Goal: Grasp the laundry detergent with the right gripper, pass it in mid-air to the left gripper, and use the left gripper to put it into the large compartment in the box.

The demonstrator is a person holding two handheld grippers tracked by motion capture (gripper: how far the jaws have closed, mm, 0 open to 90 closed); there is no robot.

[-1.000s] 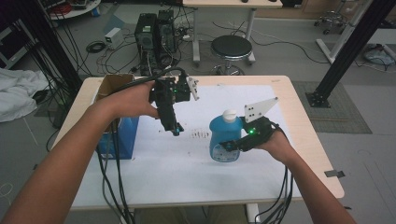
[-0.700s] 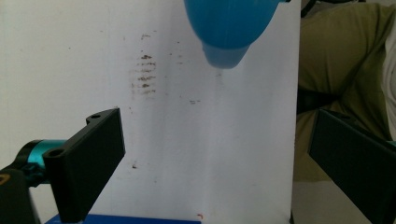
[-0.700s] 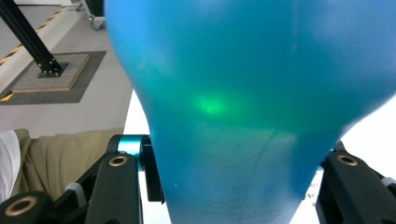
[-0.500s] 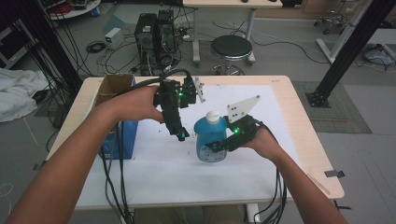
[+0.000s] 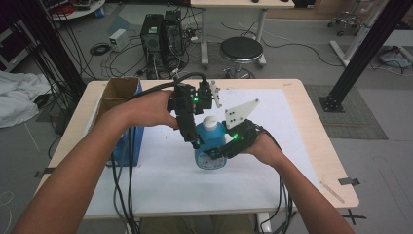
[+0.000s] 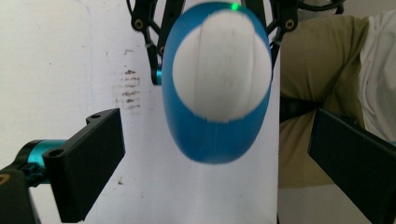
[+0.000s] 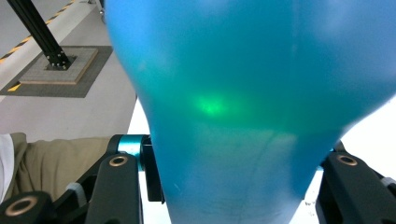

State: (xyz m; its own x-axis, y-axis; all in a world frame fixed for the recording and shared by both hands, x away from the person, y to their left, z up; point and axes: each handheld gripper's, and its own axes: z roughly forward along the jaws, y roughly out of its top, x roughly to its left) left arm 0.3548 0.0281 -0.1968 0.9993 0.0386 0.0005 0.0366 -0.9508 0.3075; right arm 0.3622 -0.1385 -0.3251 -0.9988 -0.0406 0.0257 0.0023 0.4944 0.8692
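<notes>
the blue bottle (image 5: 210, 148) is standing in the middle of the table (image 5: 311, 131), on the white sheet (image 5: 272, 112) that is covering most of the top. it is having a white cap (image 5: 210, 123). the right gripper (image 5: 221, 152) is gripping the lower body of the bottle from the right side, and its jaws are pressing on both sides of it. in the right gripper view the blue bottle (image 7: 252, 102) is sitting very close between the two black jaws, with a green light spot on its wall.

the left gripper (image 5: 195, 141) is hanging over the bottle, pointing down, close to the cap and the left shoulder of the bottle. in the left gripper view the jaws are standing wide apart, one on each side of the picture, and the white cap (image 6: 222, 65) with the blue body around it is lying between them, lower down, without touching them. the right gripper (image 6: 212, 28) is showing behind the bottle there.

a blue box (image 5: 127, 126) with a brown open top is standing at the left edge of the table, beside the left forearm (image 5: 97, 161). black cables are trailing from both grippers down over the front edge of the table.
</notes>
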